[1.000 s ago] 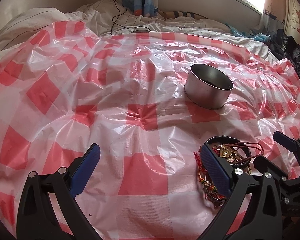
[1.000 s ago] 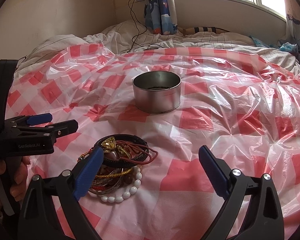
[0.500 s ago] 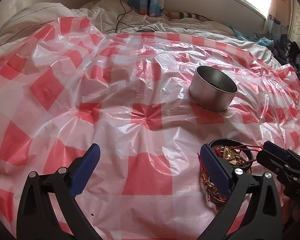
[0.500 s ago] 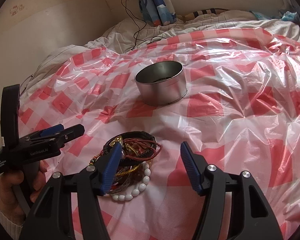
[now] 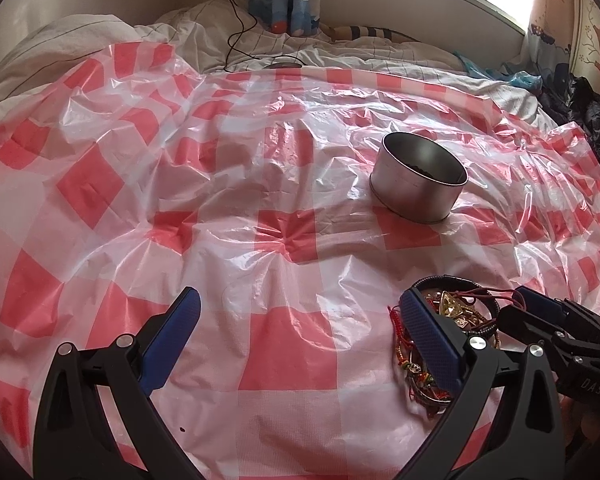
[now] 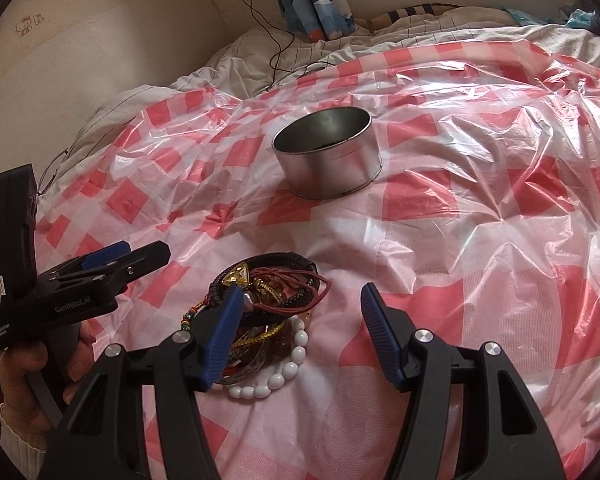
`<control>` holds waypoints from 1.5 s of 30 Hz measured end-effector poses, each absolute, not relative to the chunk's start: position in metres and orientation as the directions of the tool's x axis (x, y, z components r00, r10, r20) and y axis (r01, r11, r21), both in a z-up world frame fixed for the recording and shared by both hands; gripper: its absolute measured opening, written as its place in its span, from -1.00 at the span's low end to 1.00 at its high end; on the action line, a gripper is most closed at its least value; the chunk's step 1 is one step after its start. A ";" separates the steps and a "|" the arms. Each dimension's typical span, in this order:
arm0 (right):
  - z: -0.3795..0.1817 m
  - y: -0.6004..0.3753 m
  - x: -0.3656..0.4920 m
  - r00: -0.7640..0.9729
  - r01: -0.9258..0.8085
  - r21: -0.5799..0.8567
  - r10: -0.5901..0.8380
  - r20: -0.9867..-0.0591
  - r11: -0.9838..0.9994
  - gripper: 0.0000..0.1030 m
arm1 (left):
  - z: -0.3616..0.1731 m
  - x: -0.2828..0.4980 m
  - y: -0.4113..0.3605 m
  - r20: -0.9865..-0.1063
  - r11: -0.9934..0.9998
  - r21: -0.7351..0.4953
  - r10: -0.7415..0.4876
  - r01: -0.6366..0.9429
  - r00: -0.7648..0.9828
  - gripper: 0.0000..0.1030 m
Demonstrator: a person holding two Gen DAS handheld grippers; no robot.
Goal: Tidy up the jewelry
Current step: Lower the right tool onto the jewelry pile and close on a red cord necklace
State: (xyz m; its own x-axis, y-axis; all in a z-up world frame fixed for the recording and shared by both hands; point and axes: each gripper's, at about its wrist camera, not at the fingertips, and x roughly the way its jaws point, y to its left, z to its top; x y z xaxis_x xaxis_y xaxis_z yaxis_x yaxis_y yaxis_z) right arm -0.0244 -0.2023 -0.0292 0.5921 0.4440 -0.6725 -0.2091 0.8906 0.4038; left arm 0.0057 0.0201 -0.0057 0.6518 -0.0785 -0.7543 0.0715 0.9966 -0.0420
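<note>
Right tool (image 6: 296,320), black-framed with ribbed blue pads, hangs over the near side of a tangled pile of bracelets (image 6: 266,304), its jaws partly apart and gripping nothing; the left pad overlaps the pile's left edge and the right pad stands over bare sheet. The pile lies on a red-and-white checked plastic sheet (image 6: 460,208) spread over a bed, with a round open silver metal tin (image 6: 326,152) further back, well apart from it. Seen from the right wrist, the pile shows a black braided band, a dark red cord, a gold triangular charm and a white bead bracelet (image 6: 284,372) at its near edge; from the left wrist those white beads are hidden behind the left tool's right pad, and only the pile (image 5: 456,312) top and some red-and-green strands show. Left tool (image 5: 296,340) stands wide over empty sheet, holding nothing. Only the right wrist view shows the left tool's side, held by a hand (image 6: 40,376) with a white cuff, bearing the words "GenRobot.AI" and "Data Acquisition System". In the left wrist view, the right tool's body (image 5: 564,336) reads "DAS". A black cable (image 6: 268,32) trails over the white bedding toward the wall.
</note>
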 end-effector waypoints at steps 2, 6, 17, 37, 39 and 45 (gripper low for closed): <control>-0.030 -0.202 -0.024 0.584 -0.215 0.417 0.458 -0.670 0.883 0.17 | -0.006 0.006 0.020 -0.755 0.997 -0.044 -0.080 0.071 0.651 0.88; -0.032 -0.200 -0.023 0.570 -0.224 0.436 0.480 -0.668 0.872 0.03 | -0.006 0.006 0.020 -0.755 0.996 -0.044 -0.080 0.071 0.651 0.88; -0.034 -0.207 -0.020 0.546 -0.236 0.544 0.573 -0.611 0.805 -0.92 | -0.005 0.005 0.017 -0.754 0.996 -0.044 -0.085 0.078 0.652 0.88; -0.001 -0.260 -0.025 0.672 -0.212 0.709 0.627 -0.394 0.672 -0.92 | -0.040 0.061 -0.011 -0.801 0.888 -0.415 -0.460 0.198 0.384 0.87; -0.002 -0.264 -0.025 0.678 -0.203 0.714 0.622 -0.391 0.670 -0.92 | -0.042 0.065 -0.018 -0.811 0.896 -0.392 -0.443 0.209 0.381 0.87; -0.002 -0.269 -0.025 0.687 -0.191 0.720 0.615 -0.387 0.667 -0.92 | -0.044 0.067 -0.028 -0.824 0.905 -0.343 -0.419 0.252 0.383 0.54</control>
